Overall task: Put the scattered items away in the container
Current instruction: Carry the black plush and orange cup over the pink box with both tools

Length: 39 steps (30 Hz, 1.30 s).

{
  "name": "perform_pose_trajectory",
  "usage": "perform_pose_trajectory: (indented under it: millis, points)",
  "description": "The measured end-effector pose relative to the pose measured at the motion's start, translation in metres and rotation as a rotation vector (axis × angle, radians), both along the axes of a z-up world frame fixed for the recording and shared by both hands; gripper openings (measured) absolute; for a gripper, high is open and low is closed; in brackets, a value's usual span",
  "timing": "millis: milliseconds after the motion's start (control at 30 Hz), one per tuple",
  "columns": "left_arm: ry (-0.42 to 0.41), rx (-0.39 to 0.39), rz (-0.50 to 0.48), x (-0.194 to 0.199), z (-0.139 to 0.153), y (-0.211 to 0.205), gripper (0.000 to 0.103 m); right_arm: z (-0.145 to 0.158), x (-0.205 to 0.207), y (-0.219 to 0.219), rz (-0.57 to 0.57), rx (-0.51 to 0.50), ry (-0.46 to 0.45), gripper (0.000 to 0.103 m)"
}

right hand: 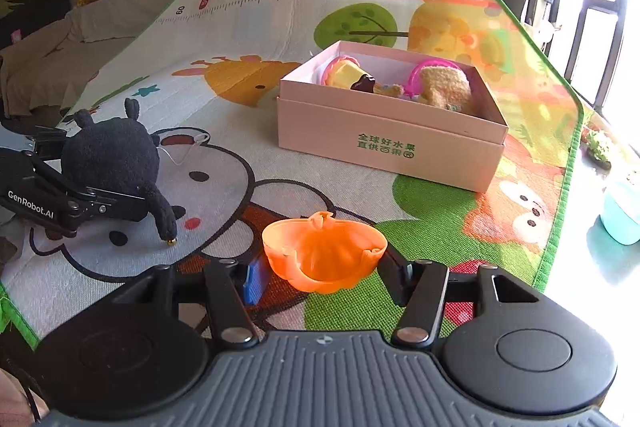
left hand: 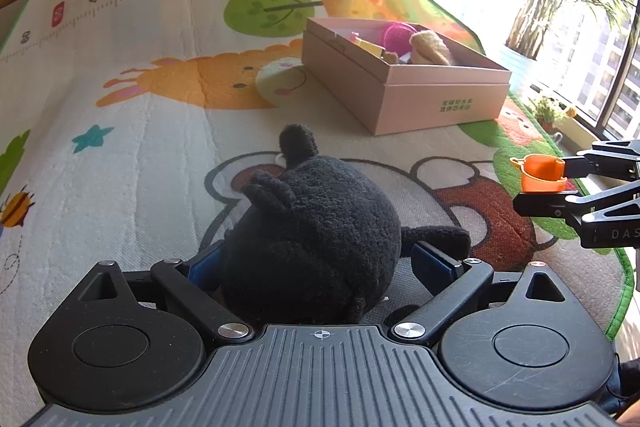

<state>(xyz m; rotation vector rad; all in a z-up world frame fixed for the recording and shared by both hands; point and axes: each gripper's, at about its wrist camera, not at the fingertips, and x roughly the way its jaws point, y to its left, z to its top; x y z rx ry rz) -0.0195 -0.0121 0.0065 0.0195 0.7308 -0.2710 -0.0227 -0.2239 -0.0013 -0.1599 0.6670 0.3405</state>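
Left wrist: left gripper (left hand: pixel 320 259) jaws clamp black plush (left hand: pixel 312 231) | right gripper (right hand: pixel 320 267) grips orange cup (right hand: pixel 324 251)

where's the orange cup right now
The orange cup sits between the right gripper fingers, low in the right wrist view, short of the pink box.

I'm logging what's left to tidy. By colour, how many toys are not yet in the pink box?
Black: 1, the black plush toy, gripped by the left gripper
Orange: 1, the orange plastic shell, gripped by the right gripper
Total: 2
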Motion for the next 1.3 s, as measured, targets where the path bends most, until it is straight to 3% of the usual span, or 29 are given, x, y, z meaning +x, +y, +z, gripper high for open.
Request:
perform_pose_trajectory:
  millis: [100, 167, 700, 1000, 1167, 1300]
  points:
    - [0.0, 0.032, -0.001, 0.003, -0.001, -0.007, 0.093, 0.002, -0.004, -0.009, -0.018, 0.02, -0.012, 0.057]
    - [0.005, 0.04, -0.001, 0.004, 0.0, -0.01, 0.078, 0.004, -0.008, -0.014, -0.028, 0.032, -0.027, 0.057]
    - [-0.033, 0.031, -0.268, -0.013, 0.034, -0.081, 0.076, 0.003, -0.023, -0.041, -0.083, 0.072, -0.073, 0.057]
    - [-0.044, 0.067, -0.319, -0.006, 0.038, -0.096, 0.076, 0.007, -0.029, -0.044, -0.064, 0.025, -0.085, 0.057]
    - [-0.121, 0.101, -0.319, 0.023, 0.061, -0.092, 0.076, 0.02, -0.019, -0.045, -0.065, -0.018, -0.118, 0.057]
    - [-0.188, 0.114, -0.321, 0.078, 0.089, -0.089, 0.076, 0.051, 0.01, -0.049, -0.063, -0.041, -0.204, 0.057]
